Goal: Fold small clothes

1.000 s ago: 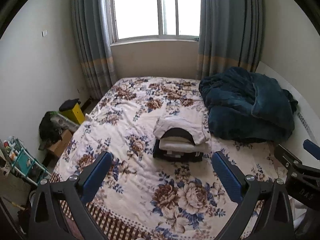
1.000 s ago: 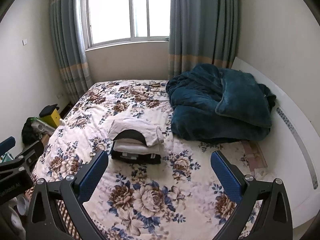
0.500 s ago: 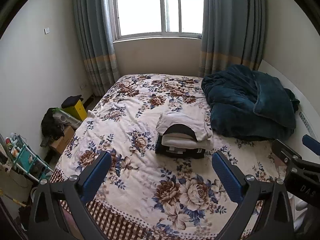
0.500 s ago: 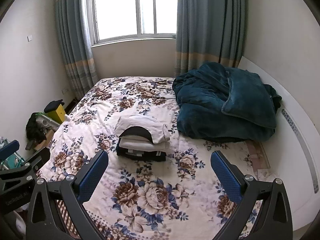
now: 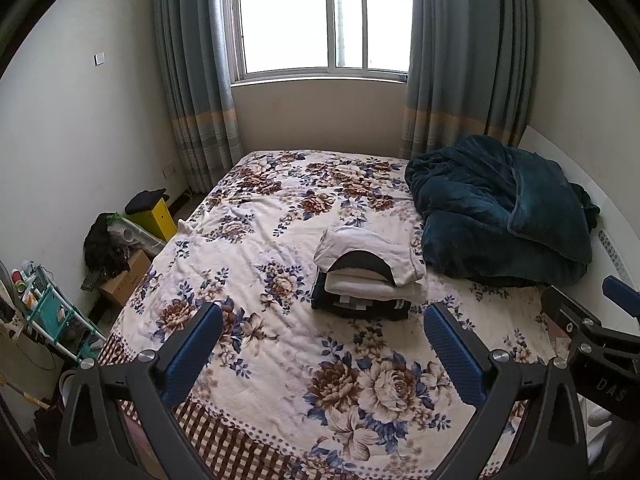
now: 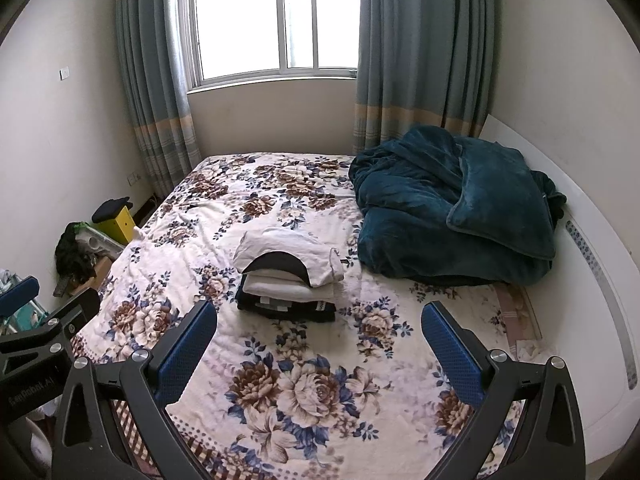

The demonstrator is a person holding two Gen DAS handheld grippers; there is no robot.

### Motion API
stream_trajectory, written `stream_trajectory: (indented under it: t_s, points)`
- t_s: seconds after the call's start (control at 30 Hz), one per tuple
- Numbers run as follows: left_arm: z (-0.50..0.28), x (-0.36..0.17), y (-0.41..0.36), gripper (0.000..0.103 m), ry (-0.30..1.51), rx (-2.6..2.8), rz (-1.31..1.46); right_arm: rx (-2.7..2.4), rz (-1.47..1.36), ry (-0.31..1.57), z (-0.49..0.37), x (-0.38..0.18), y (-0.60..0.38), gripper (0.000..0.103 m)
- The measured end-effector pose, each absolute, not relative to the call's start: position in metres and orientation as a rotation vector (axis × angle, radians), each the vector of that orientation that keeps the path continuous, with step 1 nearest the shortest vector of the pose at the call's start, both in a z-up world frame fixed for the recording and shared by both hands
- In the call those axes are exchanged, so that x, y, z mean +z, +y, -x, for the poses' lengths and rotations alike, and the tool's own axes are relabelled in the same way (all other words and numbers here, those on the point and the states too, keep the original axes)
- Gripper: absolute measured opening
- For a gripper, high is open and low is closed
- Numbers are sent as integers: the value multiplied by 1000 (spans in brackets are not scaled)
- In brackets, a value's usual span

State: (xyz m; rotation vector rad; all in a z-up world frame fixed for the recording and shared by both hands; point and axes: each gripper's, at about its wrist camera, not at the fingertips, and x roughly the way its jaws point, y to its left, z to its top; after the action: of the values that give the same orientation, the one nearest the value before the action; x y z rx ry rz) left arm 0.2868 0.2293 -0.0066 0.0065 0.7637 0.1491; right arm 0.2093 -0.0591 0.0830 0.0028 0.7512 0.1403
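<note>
A stack of folded clothes, white pieces on top of dark ones, sits in the middle of the floral bed; it also shows in the right wrist view. My left gripper is open and empty, held above the bed's near end, short of the stack. My right gripper is open and empty at about the same distance. Each gripper shows at the edge of the other's view: the right gripper and the left gripper.
A crumpled teal blanket lies at the bed's right, against a white headboard. On the floor to the left are a yellow box, a cardboard box with dark items and a green rack. A curtained window is behind.
Both grippers have pulled back and up from the bed, so the stack looks smaller and more of the room shows. Both stay open and empty.
</note>
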Motion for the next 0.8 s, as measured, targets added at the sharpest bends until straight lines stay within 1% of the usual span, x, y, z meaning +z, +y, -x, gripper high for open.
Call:
stream_trajectory:
  t_s: [0.8]
  points:
    - [-284, -5, 230, 103, 757, 154, -3, 141, 0, 751, -206, 81, -59, 103]
